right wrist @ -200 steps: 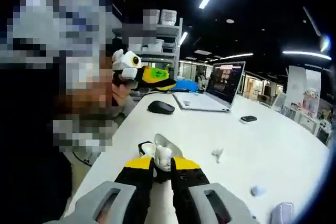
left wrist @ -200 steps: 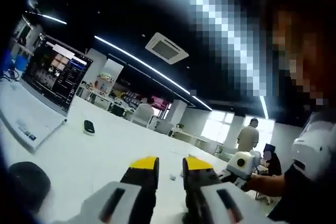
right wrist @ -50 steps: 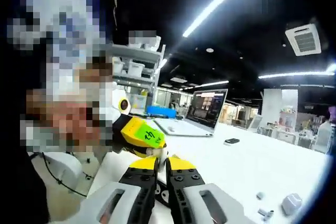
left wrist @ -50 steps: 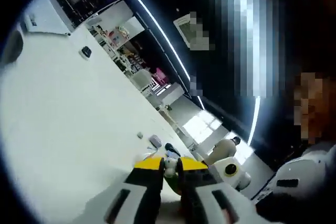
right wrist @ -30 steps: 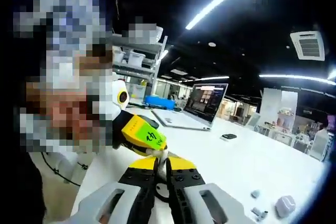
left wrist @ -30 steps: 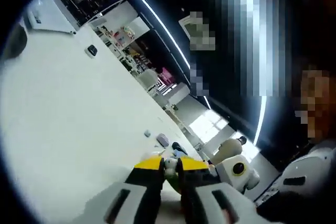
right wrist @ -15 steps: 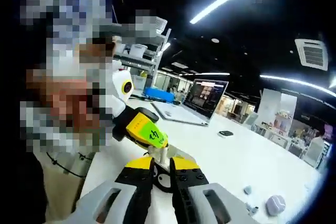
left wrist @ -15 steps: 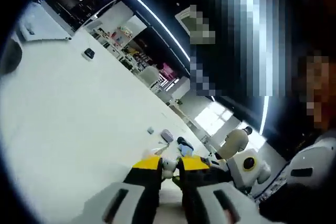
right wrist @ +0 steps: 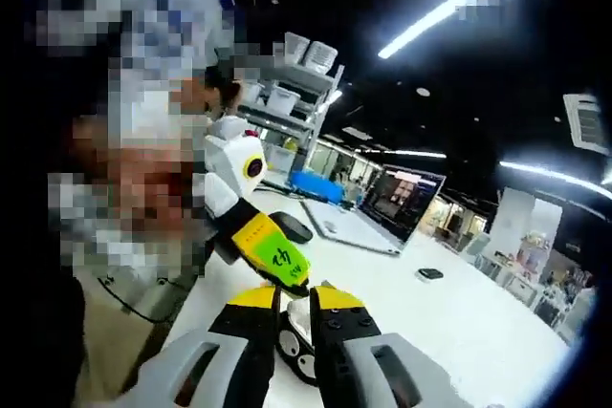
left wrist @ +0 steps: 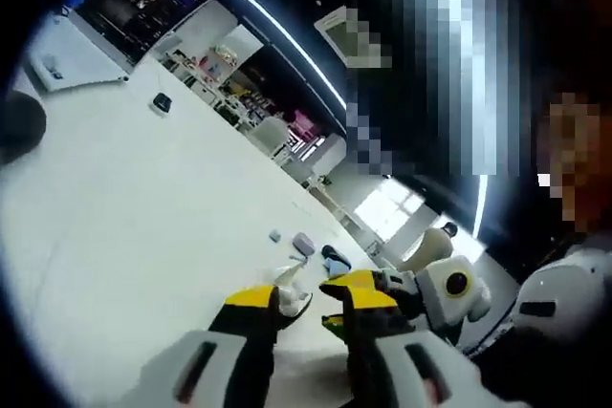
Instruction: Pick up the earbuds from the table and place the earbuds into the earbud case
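In the right gripper view my right gripper [right wrist: 293, 301] is shut on the white earbud case [right wrist: 295, 339], which has a dark inside and hangs between its yellow-tipped jaws above the table. My left gripper [right wrist: 291, 282], marked with a yellow-green label, reaches in from the left and touches the top of the case. In the left gripper view my left gripper [left wrist: 306, 295] stands open, its jaws apart on either side of the case [left wrist: 298, 305]. A white earbud [left wrist: 286, 280] sits at the case's mouth. My right gripper [left wrist: 397, 286] comes in from the right.
The white table [left wrist: 143, 217] carries an open laptop [left wrist: 115, 16], a dark mouse [left wrist: 19, 126], a small black object [left wrist: 163, 102] and small pale items [left wrist: 303, 244] further out. The right gripper view has the laptop [right wrist: 368, 212], mouse [right wrist: 292, 226] and shelving [right wrist: 296, 74] behind.
My left gripper was shut on a white earbud at the case; its jaws have now spread and let the earbud go. The right gripper keeps hold of the case.
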Action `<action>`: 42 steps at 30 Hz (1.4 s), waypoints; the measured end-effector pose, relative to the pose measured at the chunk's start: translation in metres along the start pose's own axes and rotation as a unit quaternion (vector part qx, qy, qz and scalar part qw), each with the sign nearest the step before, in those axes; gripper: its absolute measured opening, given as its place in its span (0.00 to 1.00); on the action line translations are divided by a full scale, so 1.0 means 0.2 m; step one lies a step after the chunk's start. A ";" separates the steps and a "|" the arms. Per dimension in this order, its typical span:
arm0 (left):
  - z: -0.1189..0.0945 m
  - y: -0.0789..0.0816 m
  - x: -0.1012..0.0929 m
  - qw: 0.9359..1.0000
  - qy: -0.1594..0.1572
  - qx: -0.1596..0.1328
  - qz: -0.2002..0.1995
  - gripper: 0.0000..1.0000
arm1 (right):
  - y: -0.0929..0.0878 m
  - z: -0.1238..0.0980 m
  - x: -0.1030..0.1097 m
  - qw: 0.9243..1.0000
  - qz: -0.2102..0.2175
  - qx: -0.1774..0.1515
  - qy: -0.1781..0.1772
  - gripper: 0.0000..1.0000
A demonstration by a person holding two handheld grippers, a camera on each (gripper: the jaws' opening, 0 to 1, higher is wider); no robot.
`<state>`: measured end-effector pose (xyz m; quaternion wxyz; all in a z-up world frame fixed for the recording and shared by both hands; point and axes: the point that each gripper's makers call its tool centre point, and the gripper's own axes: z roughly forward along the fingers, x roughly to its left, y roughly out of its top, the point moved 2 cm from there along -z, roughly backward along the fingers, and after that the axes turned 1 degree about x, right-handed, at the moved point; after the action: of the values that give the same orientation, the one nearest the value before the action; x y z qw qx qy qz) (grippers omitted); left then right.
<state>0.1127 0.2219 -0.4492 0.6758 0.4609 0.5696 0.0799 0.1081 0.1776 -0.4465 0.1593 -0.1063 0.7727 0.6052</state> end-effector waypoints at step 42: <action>0.05 -0.02 0.05 1.000 0.020 0.005 -0.022 0.25 | -0.10 0.08 -0.07 0.995 0.050 0.084 -0.009 0.04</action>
<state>0.1228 0.2213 -0.4602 0.6635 0.4501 0.5934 0.0714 0.1298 0.1882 -0.4627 0.1445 -0.0480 0.8237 0.5461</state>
